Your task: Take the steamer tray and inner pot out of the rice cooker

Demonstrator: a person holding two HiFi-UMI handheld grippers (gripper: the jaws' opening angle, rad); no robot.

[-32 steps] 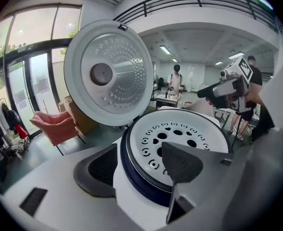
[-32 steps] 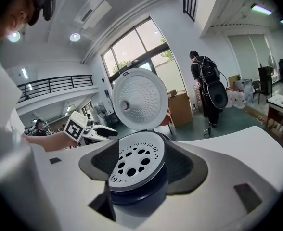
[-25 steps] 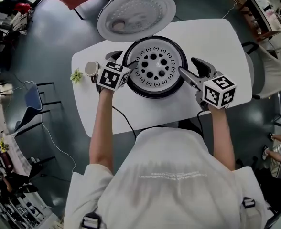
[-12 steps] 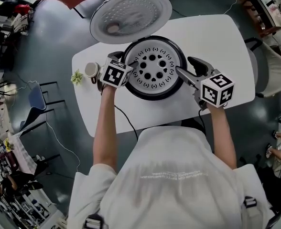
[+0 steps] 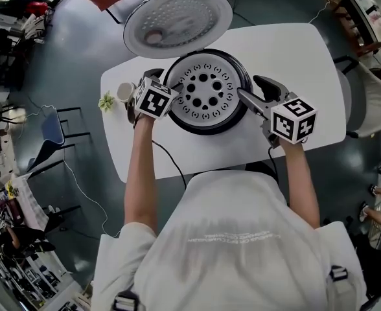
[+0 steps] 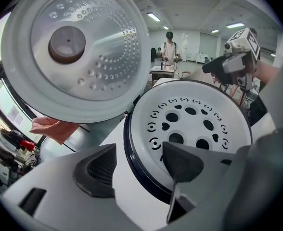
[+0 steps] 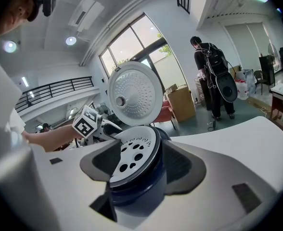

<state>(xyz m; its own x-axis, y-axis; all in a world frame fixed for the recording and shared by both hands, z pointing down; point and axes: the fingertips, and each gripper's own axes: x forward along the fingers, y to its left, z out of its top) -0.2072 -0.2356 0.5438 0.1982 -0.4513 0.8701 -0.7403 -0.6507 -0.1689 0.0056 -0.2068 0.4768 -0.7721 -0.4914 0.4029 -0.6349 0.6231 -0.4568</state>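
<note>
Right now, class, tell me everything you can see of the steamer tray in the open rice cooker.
The steamer tray is a round, white, plastic-looking disc pierced with round holes, hearts and small ringed slots. It sits level in the top of the rice cooker, inside its dark rim. The left gripper and right gripper straddle that rim on opposite sides, jaws apart, one jaw above the tray's edge; contact is unclear.

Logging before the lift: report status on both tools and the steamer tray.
Left tool open, astride left rim of cooker. Right tool open, astride right rim. Steamer tray seated in cooker, not lifted. Lid up, nothing blocking.
</note>
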